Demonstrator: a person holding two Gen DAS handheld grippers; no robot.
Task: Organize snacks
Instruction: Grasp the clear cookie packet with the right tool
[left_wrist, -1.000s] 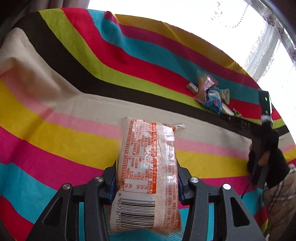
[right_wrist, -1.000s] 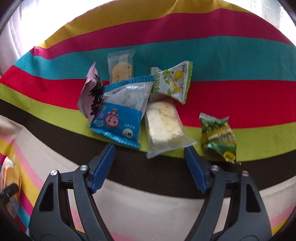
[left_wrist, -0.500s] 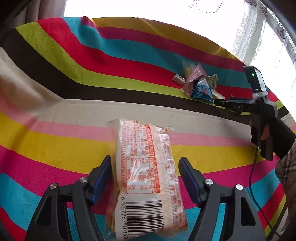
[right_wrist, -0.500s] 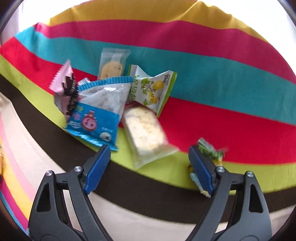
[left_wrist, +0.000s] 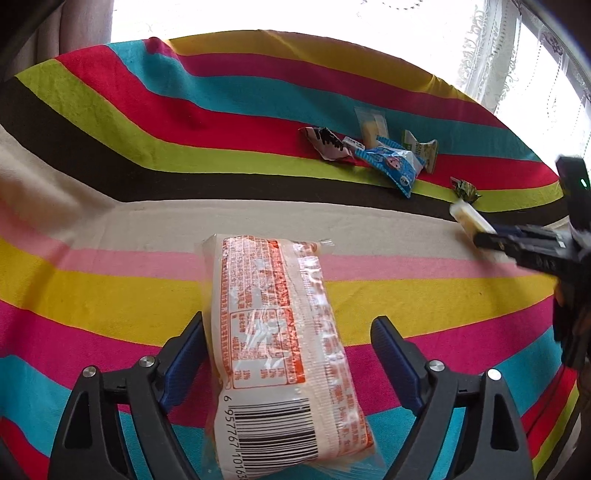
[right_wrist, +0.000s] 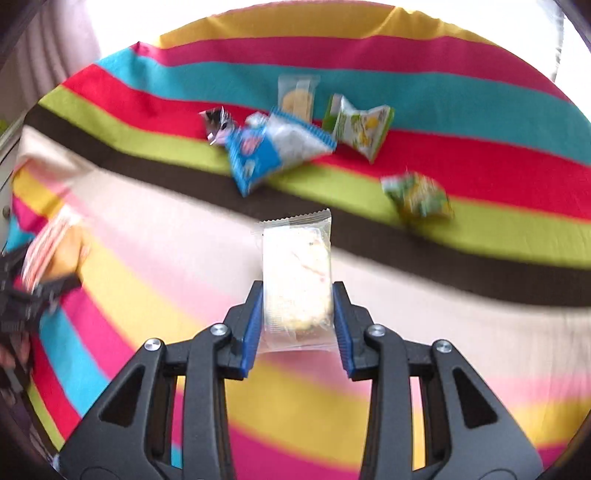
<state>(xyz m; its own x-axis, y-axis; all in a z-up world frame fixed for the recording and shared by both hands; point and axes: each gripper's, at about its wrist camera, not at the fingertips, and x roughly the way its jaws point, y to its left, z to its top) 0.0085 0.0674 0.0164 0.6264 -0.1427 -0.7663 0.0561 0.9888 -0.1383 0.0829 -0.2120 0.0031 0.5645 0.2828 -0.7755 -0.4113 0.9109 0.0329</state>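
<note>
Striped cloth (left_wrist: 110, 206) over whole work surface: bands of yellow, pink, teal, red, lime, dark brown, cream, magenta, slightly rumpled toward far edge. Behind it, bright window w/ lace curtain (left_wrist: 491, 55) at far right; plain drape (left_wrist: 85, 22) at far left (overexposed, no detail beyond).

Left gripper (left_wrist: 288, 350): jaws well apart, just been opening. Orange-printed snack pack (left_wrist: 280, 332) lying flat on cloth between them, barcode end nearest cam; left pad right beside its edge (contact can't be confirmed), right pad clearly off it.

Right gripper (right_wrist: 297, 317): jaws just been closing, now clamped on clear-wrapped cookie pack (right_wrist: 295, 273), pads pressing both long sides, serrated end sticking out forward. Pack held over cream band, off the pile. Same pack seen from left wrist cam at right edge.

Rest of snacks grouped on red/lime bands: blue-and-clear bag (right_wrist: 273, 147) in middle, pink-black wrapper (right_wrist: 218, 123) at its left, clear round-biscuit pack (right_wrist: 297, 96) behind, green-white lemon pack (right_wrist: 360, 127) at right, small green pack (right_wrist: 417, 194) apart toward right (blurred in right wrist view).
</note>
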